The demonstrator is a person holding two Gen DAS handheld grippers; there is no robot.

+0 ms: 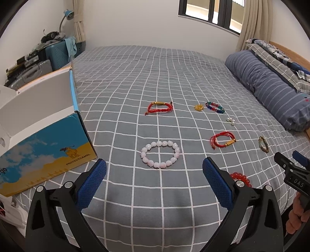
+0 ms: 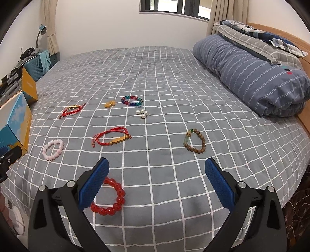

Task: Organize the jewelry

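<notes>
Jewelry lies spread on a grey checked bed [image 1: 155,77]. A pink bead bracelet [image 1: 160,154] [image 2: 53,149] rests just ahead of my open left gripper [image 1: 154,164]. My right gripper [image 2: 157,164] is open too, its left finger beside a red bead bracelet [image 2: 111,199] [image 1: 241,178]. Farther off lie two red cord bracelets [image 2: 112,138] [image 2: 72,110], a brown wooden bracelet [image 2: 194,141], a multicolour bead bracelet [image 2: 132,100], pearls [image 2: 142,113] and a yellow charm [image 2: 109,103]. An open blue and yellow box [image 1: 44,155] stands at the left.
A rolled blue striped quilt [image 2: 250,75] and pillows [image 2: 257,38] fill the bed's right side by the wooden headboard [image 2: 286,36]. Suitcases [image 1: 56,52] and a lamp [image 1: 67,15] stand beyond the box. A hand [image 1: 296,217] holds the right gripper [image 1: 290,166] at the edge.
</notes>
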